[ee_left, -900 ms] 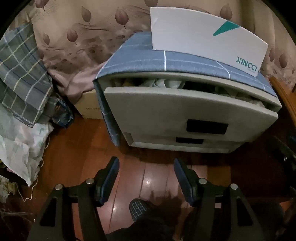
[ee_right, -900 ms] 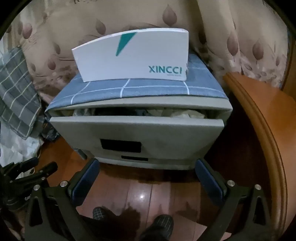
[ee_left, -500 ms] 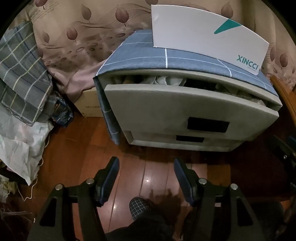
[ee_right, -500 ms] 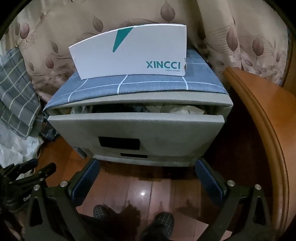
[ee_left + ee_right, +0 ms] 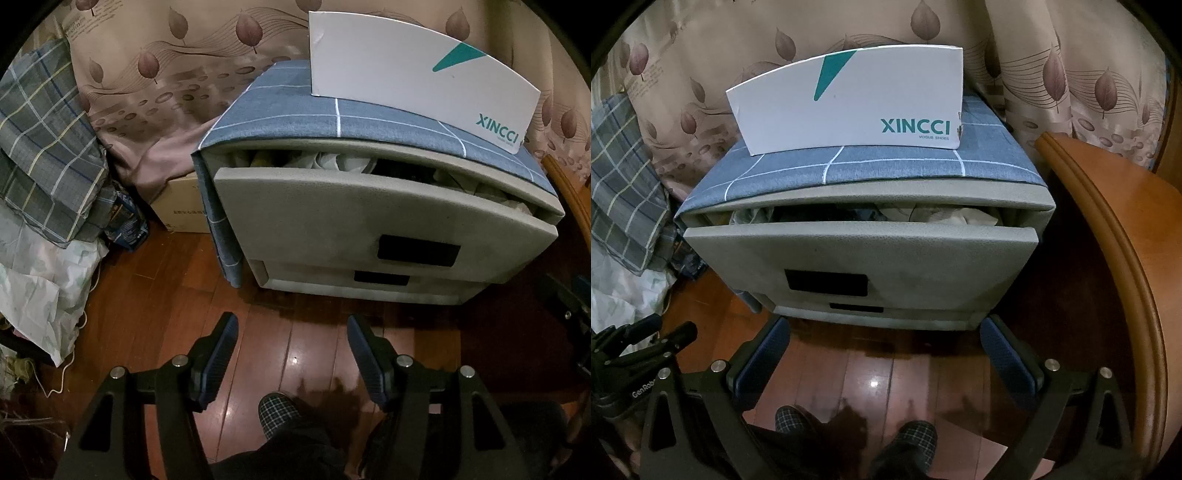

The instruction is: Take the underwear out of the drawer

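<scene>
A grey two-drawer cabinet stands on the wooden floor. Its top drawer (image 5: 369, 218) (image 5: 860, 254) is pulled out a little. Crumpled pale and dark clothes (image 5: 332, 162) (image 5: 934, 214) show in the gap behind the drawer front; I cannot pick out the underwear among them. My left gripper (image 5: 291, 339) hangs open over the floor in front of the cabinet, with nothing between its fingers. My right gripper (image 5: 886, 343) is open wide just short of the cabinet's base, also empty.
A blue checked cloth (image 5: 849, 166) covers the cabinet top, with a white XINCCI shoe box (image 5: 849, 103) on it. Plaid fabric and bags (image 5: 44, 147) are piled at the left. A wooden furniture edge (image 5: 1126, 240) curves at the right. The person's slippers (image 5: 916, 435) stand below.
Both grippers have moved closer to the cabinet, which now looks larger. Their jaws stayed open and the drawer stands as before.
</scene>
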Tool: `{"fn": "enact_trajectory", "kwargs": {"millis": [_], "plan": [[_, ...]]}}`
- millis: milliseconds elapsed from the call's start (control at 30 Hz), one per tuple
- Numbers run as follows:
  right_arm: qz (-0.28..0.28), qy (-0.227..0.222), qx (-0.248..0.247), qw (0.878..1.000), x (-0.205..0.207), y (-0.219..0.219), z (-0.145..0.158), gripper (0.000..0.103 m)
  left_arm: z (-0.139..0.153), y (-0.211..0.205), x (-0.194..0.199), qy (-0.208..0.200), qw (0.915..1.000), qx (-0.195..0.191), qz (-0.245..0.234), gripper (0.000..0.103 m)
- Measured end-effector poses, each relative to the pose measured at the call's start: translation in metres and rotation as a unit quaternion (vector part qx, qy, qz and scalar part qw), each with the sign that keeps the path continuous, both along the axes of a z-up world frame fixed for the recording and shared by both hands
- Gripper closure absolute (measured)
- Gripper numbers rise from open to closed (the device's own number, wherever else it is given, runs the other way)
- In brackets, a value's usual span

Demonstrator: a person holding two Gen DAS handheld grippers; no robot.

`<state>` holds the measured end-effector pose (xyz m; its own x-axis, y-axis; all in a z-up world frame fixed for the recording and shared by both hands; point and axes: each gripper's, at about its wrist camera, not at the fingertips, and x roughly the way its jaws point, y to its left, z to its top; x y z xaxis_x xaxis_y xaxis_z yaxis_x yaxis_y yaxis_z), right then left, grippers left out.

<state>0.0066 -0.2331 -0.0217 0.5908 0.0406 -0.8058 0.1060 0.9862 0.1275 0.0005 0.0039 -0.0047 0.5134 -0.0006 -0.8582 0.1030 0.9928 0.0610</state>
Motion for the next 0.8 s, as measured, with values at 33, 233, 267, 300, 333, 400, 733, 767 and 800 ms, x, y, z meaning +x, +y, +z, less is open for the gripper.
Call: {"fn": "enact_trajectory", "kwargs": {"millis": [33, 233, 267, 300, 333, 400, 733, 767, 800], "plan": [[0.000, 0.000, 0.000, 1.000, 0.0000, 0.0006, -0.0001, 0.001, 0.0001, 0.0002, 0.0004, 0.001, 1.0000, 0.000, 0.000, 0.040], [0.000, -0.001, -0.001, 1.000, 0.0000, 0.0008, 0.0000, 0.001, 0.0003, 0.0001, 0.0005, 0.001, 1.0000, 0.000, 0.000, 0.040], [0.000, -0.001, -0.001, 1.000, -0.0001, 0.0007, 0.0001, 0.001, 0.0003, -0.0001, 0.0006, 0.001, 1.0000, 0.000, 0.001, 0.040], [0.000, -0.001, 0.000, 1.000, -0.0001, 0.0005, 0.0000, 0.001, 0.0002, -0.0002, 0.0006, 0.001, 1.0000, 0.001, 0.001, 0.040], [0.000, -0.001, 0.000, 1.000, -0.0003, 0.0001, 0.0002, 0.001, 0.0003, -0.0003, 0.0005, 0.000, 1.0000, 0.001, 0.001, 0.040], [0.000, -0.001, 0.000, 1.000, -0.0005, 0.0003, 0.0002, 0.001, 0.0001, -0.0005, 0.0009, 0.001, 1.0000, 0.001, 0.001, 0.040], [0.000, -0.001, 0.000, 1.000, -0.0006, -0.0001, 0.0000, 0.001, 0.0001, -0.0004, 0.0003, 0.001, 1.0000, -0.001, 0.001, 0.040], [0.000, -0.002, 0.000, 1.000, -0.0007, 0.0002, 0.0000, 0.001, 0.0002, 0.0000, 0.0006, 0.001, 1.0000, -0.001, 0.001, 0.040], [0.000, -0.002, 0.000, 1.000, -0.0007, 0.0003, 0.0002, 0.001, 0.0003, -0.0002, 0.0005, 0.001, 1.0000, -0.001, 0.001, 0.040]]}}
